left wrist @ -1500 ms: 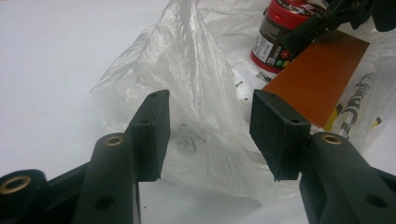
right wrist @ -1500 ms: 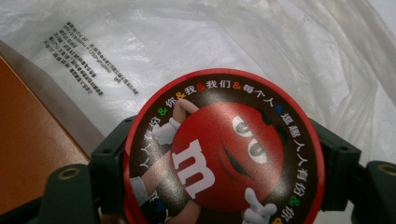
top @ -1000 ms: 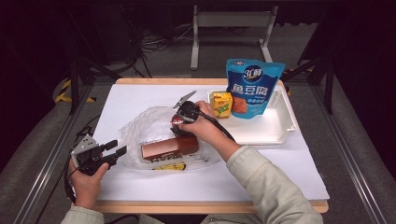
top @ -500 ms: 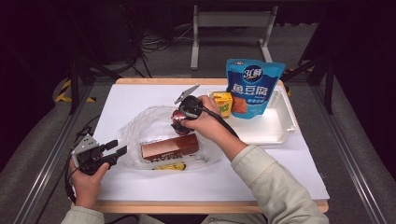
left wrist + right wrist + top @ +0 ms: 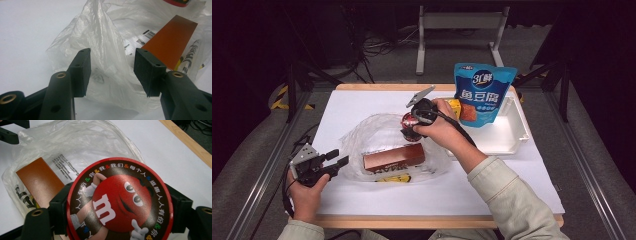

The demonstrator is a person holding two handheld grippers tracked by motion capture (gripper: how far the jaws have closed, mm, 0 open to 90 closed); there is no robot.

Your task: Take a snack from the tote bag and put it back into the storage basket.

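A round red M&M's tin [image 5: 120, 200] is held above the crumpled clear plastic bag [image 5: 377, 132], and my right gripper [image 5: 120, 203] is shut on it with one jaw on each side of its rim. In the high view the right gripper [image 5: 414, 125] and the tin [image 5: 408, 131] hang over the bag's far right edge. A brown box [image 5: 394, 156] lies inside the bag. My left gripper [image 5: 337, 161] rests at the bag's left edge. Its jaws stand open in the left gripper view [image 5: 112, 55], with a ridge of the bag [image 5: 100, 42] rising between them, untouched by the pads.
A white tray [image 5: 512, 137] sits at the right of the white table mat. A blue snack pouch [image 5: 483, 95] stands in it with a yellow carton [image 5: 455, 105] beside it. The wooden table edge [image 5: 187, 142] runs close behind the bag.
My right gripper has risen with the tin and drifted a little toward the tray. The left gripper and the bag have stayed still.
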